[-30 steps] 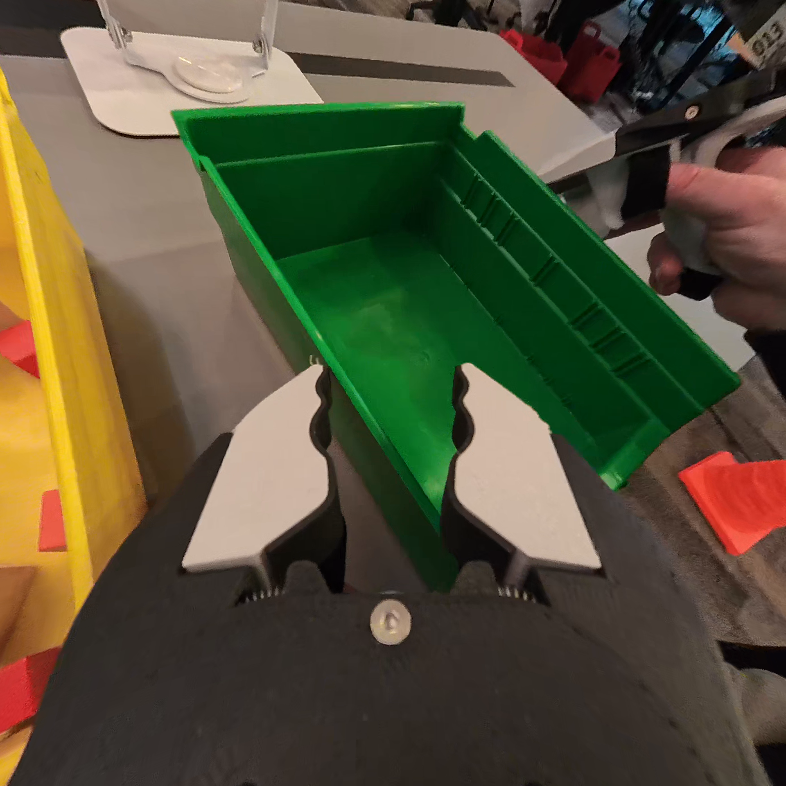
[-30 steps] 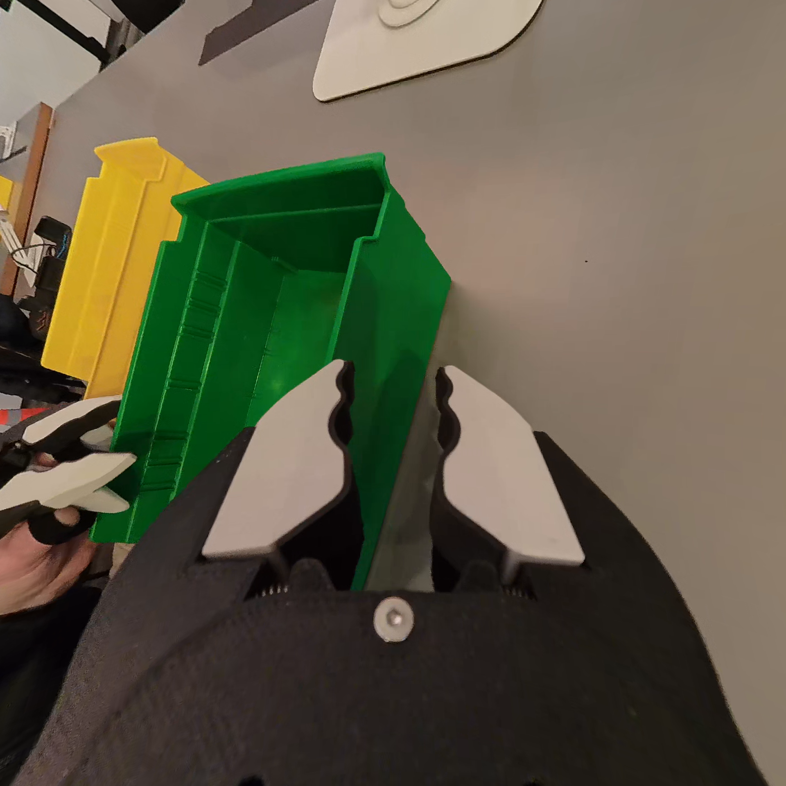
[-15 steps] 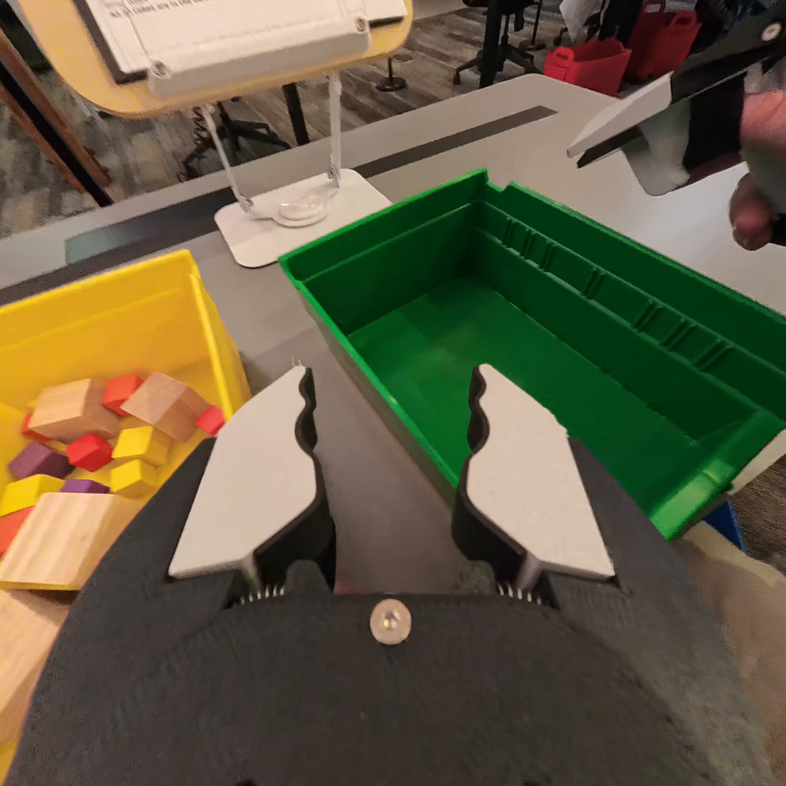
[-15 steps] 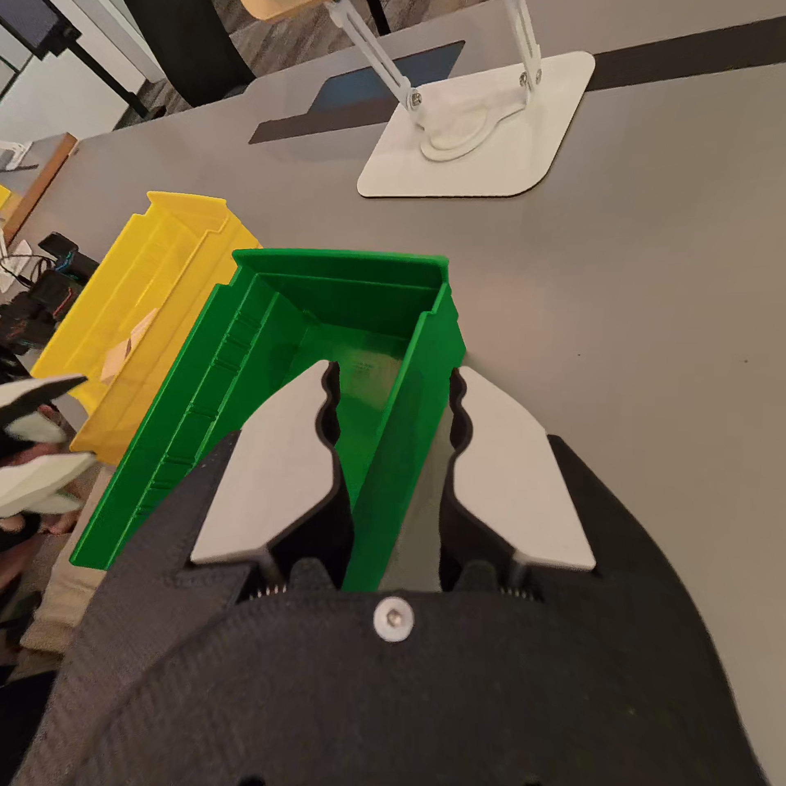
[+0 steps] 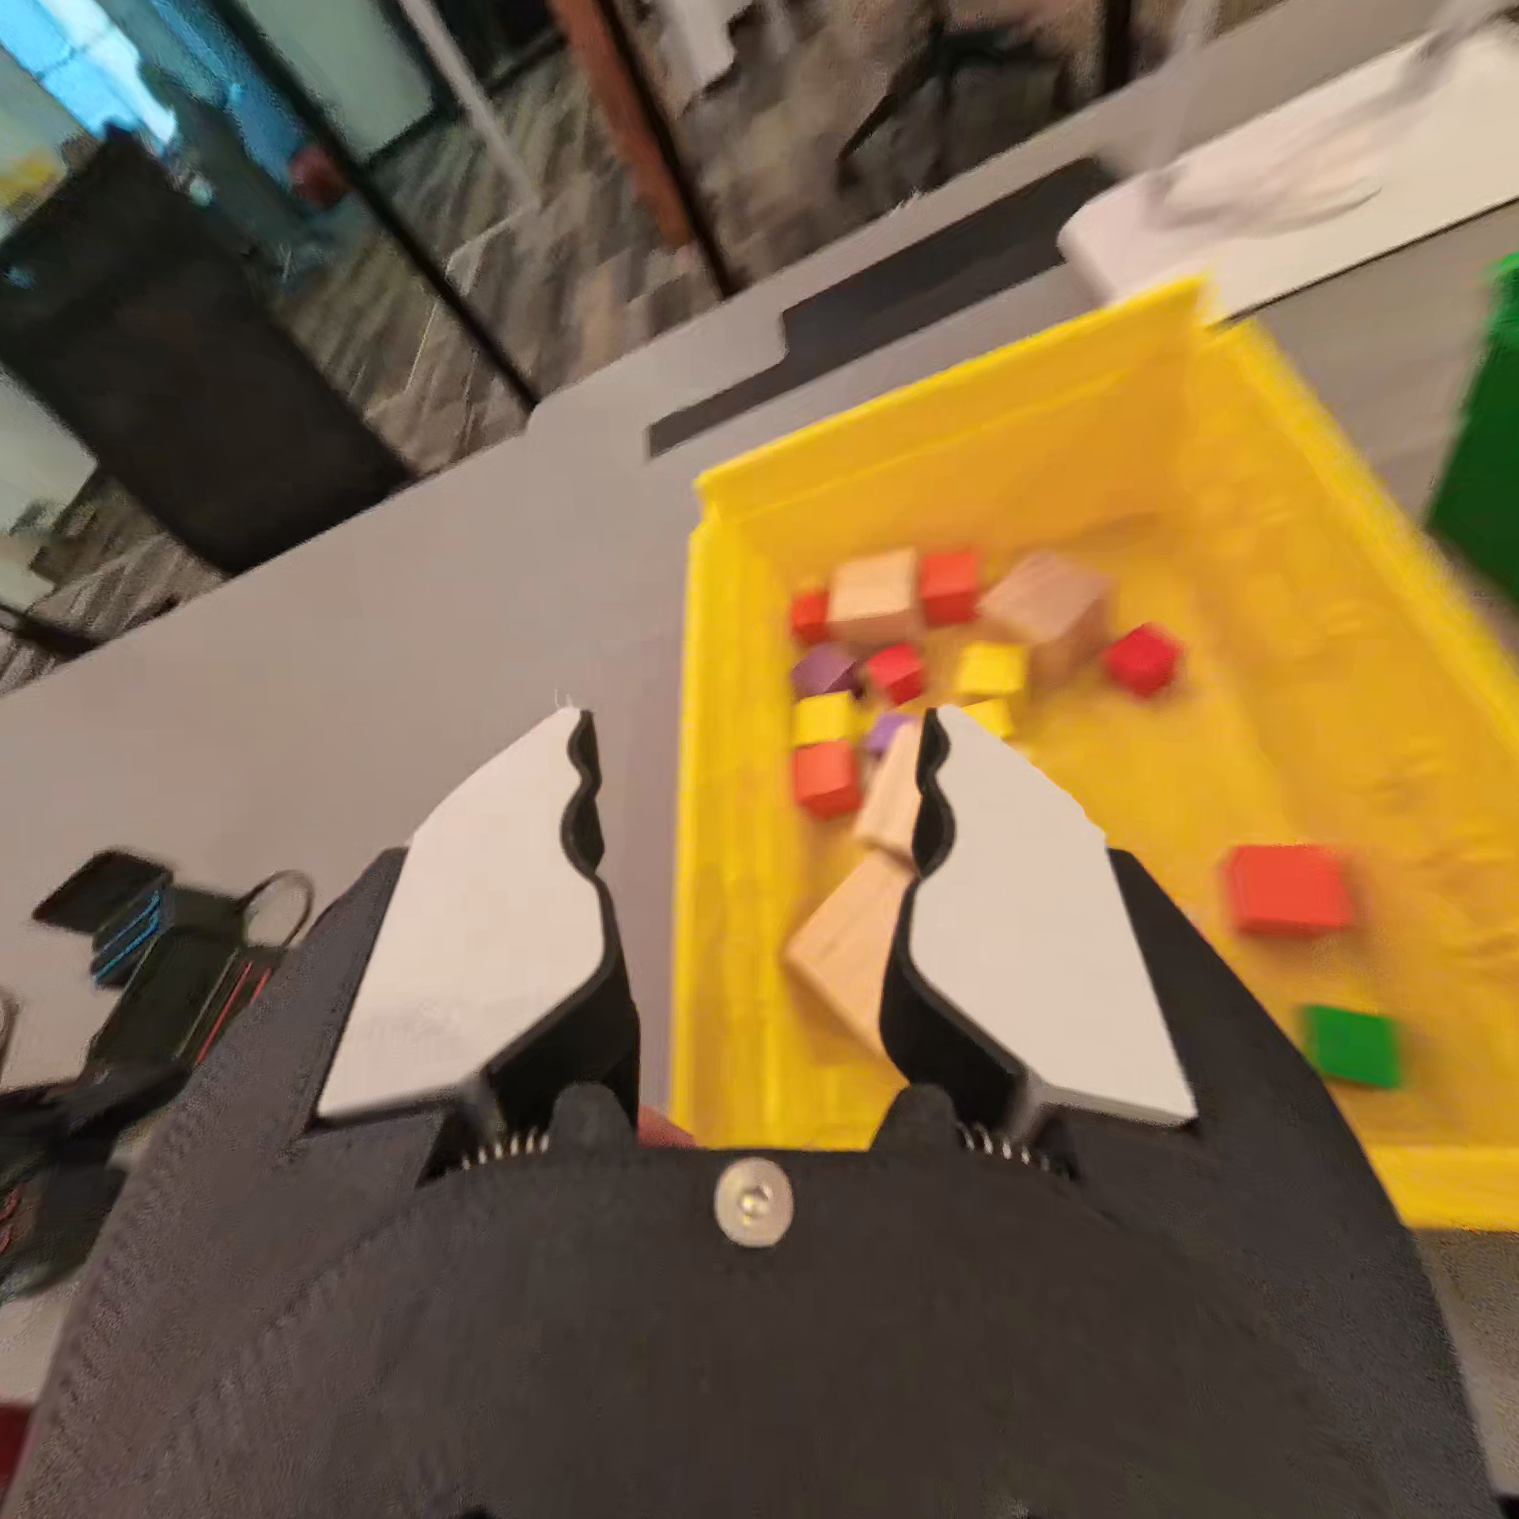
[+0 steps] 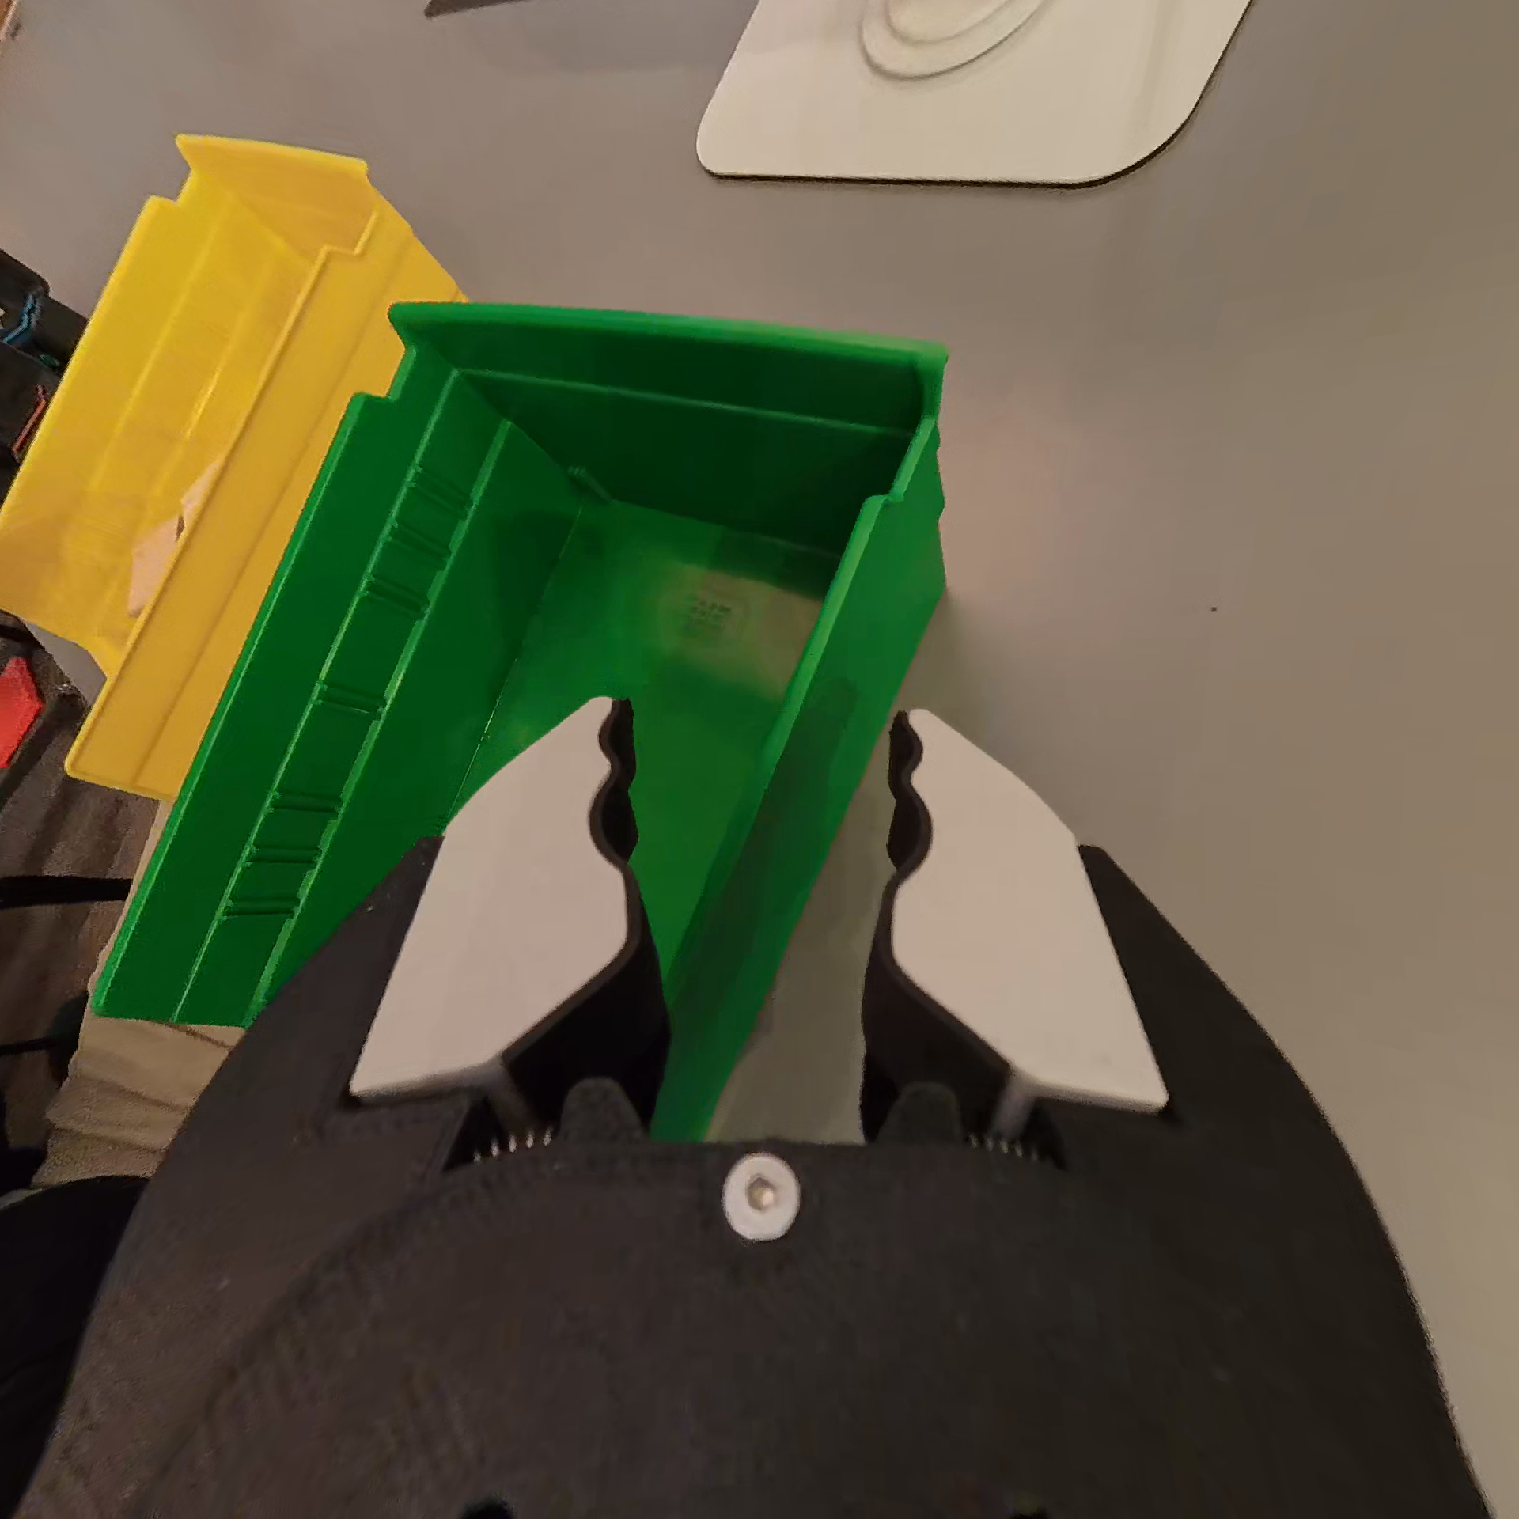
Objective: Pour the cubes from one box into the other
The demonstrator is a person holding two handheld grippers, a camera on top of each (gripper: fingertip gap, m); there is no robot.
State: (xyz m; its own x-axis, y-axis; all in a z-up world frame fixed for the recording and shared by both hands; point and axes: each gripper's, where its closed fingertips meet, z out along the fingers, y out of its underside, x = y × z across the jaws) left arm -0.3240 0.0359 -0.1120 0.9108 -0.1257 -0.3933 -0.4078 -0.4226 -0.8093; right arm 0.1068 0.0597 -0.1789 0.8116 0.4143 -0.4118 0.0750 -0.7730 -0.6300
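The yellow box [image 5: 1233,460] holds several coloured and wooden cubes [image 5: 949,588]. My left gripper [image 5: 754,715] is open and empty and straddles the box's left wall, one finger outside and one inside above the cubes. This view is motion-blurred. The green box [image 6: 394,740] is empty and stands on the grey table [image 6: 1233,493] right of the yellow box [image 6: 205,394]. My right gripper [image 6: 760,708] is open and straddles the green box's right wall without squeezing it. A sliver of the green box [image 5: 1488,427] shows at the left wrist view's right edge.
A white stand base [image 6: 970,99] lies behind the green box. Black gadgets with a key ring [image 5: 164,970] lie on the table left of the yellow box. The near ends of both boxes are at the table's front edge. The grey table stretches away to the right of the green box.
My left gripper has swung left, from the green box's left wall to the yellow box's left wall. The right gripper's jaws have widened around the green box's right wall.
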